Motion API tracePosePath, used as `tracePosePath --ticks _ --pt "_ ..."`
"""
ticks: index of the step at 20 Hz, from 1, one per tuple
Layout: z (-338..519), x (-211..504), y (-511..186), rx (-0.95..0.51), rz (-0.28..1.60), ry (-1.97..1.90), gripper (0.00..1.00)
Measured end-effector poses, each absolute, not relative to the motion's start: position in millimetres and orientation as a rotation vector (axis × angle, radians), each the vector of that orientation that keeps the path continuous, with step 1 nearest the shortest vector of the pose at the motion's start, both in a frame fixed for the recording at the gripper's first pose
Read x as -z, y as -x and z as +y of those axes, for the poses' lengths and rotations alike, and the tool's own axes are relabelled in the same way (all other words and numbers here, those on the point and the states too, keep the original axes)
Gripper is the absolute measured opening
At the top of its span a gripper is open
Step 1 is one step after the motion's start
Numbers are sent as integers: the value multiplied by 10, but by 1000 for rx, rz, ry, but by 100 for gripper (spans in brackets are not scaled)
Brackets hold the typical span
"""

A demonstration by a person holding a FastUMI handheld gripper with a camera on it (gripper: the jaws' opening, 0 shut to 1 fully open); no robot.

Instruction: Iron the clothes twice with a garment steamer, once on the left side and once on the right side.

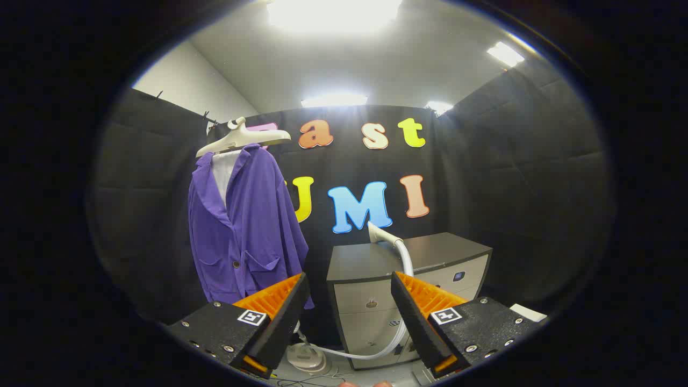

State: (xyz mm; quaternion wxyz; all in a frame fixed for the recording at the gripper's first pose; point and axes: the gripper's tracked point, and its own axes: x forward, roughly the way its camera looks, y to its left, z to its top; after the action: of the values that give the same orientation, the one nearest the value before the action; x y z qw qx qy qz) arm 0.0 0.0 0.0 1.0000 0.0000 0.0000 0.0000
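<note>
A purple jacket (244,226) hangs on a white hanger (242,138) against the booth wall, beyond my left finger. The white steamer head (381,234) lies on top of a dark-topped cabinet (376,258), just beyond the gap between my fingers. Its pale hose (400,330) curves down in front of the cabinet to the steamer's white base (306,359) on the floor. My gripper (349,287) is open, fingers wide apart with nothing between them, held back from both the steamer head and the jacket.
The cabinet has pale drawer fronts (371,303) and stands right of the jacket. Black cloth walls close in on both sides. Thin cables (306,380) lie on the floor near the steamer base. A white object (529,312) sits low beside the right finger.
</note>
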Motion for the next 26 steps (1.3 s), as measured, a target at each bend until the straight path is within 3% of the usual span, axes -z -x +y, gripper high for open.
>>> tracePosePath --ticks 26 --pt "-190 -45 4 15 33 50 95"
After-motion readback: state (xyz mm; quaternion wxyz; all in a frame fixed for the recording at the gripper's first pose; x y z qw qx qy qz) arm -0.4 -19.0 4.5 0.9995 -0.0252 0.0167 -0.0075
